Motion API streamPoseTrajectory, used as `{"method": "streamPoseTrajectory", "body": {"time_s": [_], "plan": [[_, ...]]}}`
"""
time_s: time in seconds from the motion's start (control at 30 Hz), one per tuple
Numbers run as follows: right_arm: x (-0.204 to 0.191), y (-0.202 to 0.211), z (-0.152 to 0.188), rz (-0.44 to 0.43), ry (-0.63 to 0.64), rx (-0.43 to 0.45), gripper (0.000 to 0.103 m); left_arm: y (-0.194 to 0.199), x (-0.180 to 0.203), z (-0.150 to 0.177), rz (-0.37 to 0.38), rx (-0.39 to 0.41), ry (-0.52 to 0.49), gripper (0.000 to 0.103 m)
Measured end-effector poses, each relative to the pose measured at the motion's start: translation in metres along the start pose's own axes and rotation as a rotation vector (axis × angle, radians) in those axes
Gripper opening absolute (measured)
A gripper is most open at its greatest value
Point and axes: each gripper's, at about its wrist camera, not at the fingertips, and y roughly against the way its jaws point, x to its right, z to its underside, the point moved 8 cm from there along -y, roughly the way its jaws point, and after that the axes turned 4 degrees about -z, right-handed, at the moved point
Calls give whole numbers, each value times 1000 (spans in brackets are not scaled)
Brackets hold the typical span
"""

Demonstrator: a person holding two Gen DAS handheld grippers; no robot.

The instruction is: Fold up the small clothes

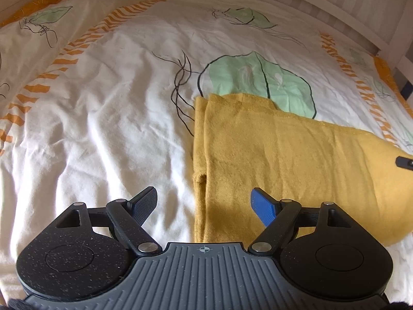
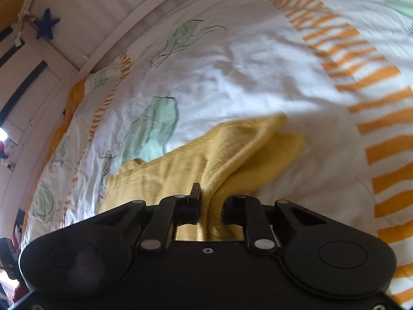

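Note:
A mustard-yellow knit garment (image 1: 278, 160) lies partly folded on a bedspread (image 1: 103, 118), its left edge doubled over. My left gripper (image 1: 204, 204) is open and empty, hovering over the garment's near left edge. My right gripper (image 2: 210, 201) is shut on a bunched fold of the same yellow garment (image 2: 227, 155) and holds it lifted off the bedspread (image 2: 258, 77). A tip of the right gripper shows at the right edge of the left wrist view (image 1: 405, 162), at the garment's far end.
The bedspread is white with green leaf prints (image 1: 260, 82) and orange striped bands (image 2: 361, 77). A white bed rail (image 1: 335, 7) runs along the far side. A blue star (image 2: 46, 25) hangs on the rail post.

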Motion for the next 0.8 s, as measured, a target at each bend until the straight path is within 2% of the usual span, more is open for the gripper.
{"method": "streamPoseTrajectory", "body": {"time_s": [0.2,0.4,0.53,0.8], "plan": [[-78,-16,-4,0,81,-64,24,5,-18,-6,-4,11,41,79],[-147,-58,13,-15,151,-127,24,9,-38,-9,-5,22,77,79],[-174,-93,29,-17,153,-152,24,12,-50,-8,-2,25,95,79],[-203,-156,64,46,170,-213,24,11,-71,-8,4,16,140,79]]}}
